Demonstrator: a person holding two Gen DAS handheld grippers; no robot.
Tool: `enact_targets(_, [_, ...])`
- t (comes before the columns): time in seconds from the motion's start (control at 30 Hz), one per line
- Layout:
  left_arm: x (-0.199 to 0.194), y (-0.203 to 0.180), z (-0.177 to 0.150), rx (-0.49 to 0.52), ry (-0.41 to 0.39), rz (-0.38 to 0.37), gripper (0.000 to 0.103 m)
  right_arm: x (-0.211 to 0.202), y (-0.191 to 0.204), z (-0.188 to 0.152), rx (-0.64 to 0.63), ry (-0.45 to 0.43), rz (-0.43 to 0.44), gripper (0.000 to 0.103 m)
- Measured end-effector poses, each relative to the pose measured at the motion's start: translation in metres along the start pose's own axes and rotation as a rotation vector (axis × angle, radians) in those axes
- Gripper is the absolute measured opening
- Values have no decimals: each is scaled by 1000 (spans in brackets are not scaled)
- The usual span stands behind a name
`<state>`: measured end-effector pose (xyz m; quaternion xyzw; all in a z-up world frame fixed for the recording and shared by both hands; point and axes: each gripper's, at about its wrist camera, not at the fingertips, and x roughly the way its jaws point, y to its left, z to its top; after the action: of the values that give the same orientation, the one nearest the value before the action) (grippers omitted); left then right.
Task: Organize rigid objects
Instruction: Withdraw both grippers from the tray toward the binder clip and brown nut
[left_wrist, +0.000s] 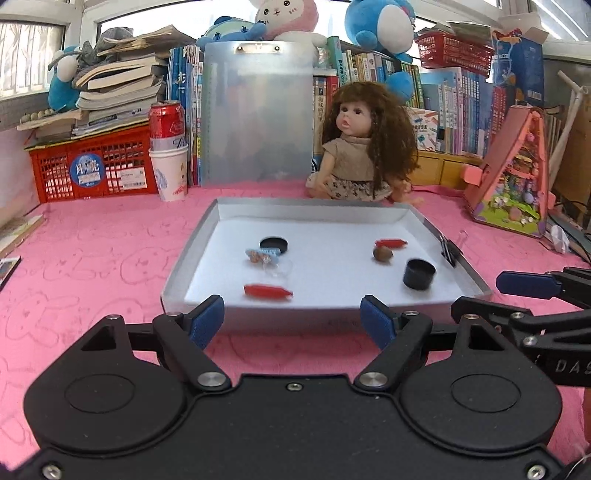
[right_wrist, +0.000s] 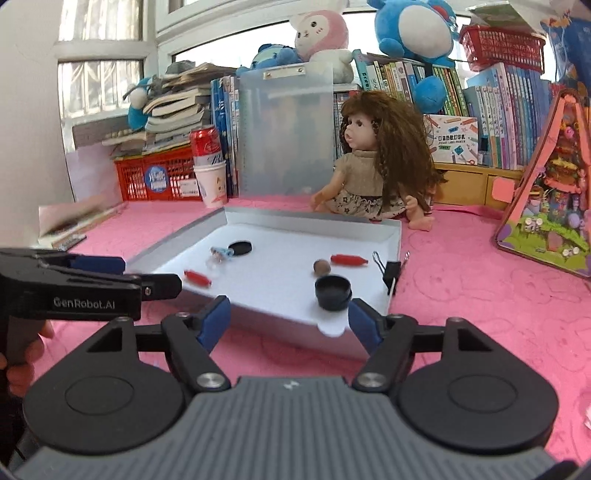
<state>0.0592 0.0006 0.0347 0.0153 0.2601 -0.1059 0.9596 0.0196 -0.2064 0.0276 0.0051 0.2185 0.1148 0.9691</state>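
A shallow white tray (left_wrist: 295, 208) lies on the pink tablecloth. It holds a flat black lid (left_wrist: 273, 244), a small blue-and-white wrapped piece (left_wrist: 260, 254), two red pieces (left_wrist: 267, 291) (left_wrist: 390, 243), a brown ball (left_wrist: 382, 254) and a black cap (left_wrist: 419, 274). A black binder clip (left_wrist: 450, 252) sits on its right rim. My left gripper (left_wrist: 291, 310) is open and empty just short of the tray's front edge. My right gripper (right_wrist: 289, 314) is open and empty before the tray's near right corner, close to the black cap (right_wrist: 332, 292).
A doll (left_wrist: 364, 147) sits behind the tray, with a clear clipboard (left_wrist: 258, 110) leaning on rows of books. At the back left are a red crate (left_wrist: 92, 166) and a red can in a paper cup (left_wrist: 168, 147). A pink toy house (left_wrist: 513, 173) stands on the right.
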Motion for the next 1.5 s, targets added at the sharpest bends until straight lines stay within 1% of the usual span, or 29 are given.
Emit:
enact_targets(0.13, [-13,0,-12,-5,5,10,79,-9,7,-13,-21,3,-12,83])
enact_targets(0.4, [-31,5,-37,14,44,25,78,-14,13,-33,-9,35,-24,84])
enact_targets(0.5, [-34,8,-44,-3,75,24,69,-14,14,-37,-12,46,-27,84])
enact_targets(0.57, [-37,9,-47,-14,87,3,62,-14,15,-39,-14,55,-28,84])
enact_targets(0.7, [-42,4,-50,1,92,-29,56,-14,15,-42,-3,63,-25,84])
enact_targets(0.77, [-42,0,-52,16,96,-32,48,-13,16,-44,-1,68,-24,84])
enact_targets(0.87, [-40,-3,-54,13,104,-46,43,-11,19,-46,-13,77,-27,84])
enact_targets(0.93, [-39,-4,-54,3,102,-41,42,-10,20,-47,-23,82,-26,84])
enact_targets(1.07, [-40,0,-51,-11,82,-6,42,-10,21,-48,-17,85,-19,85])
enact_targets(1.13, [-40,2,-51,-22,85,6,42,-9,21,-48,-14,86,-16,85])
enact_targets(1.3, [-37,2,-56,-21,111,-5,42,-6,21,-50,-11,87,-18,85])
enact_targets(1.5, [-30,-3,-54,-17,95,-10,41,-4,22,-52,-5,92,-25,85])
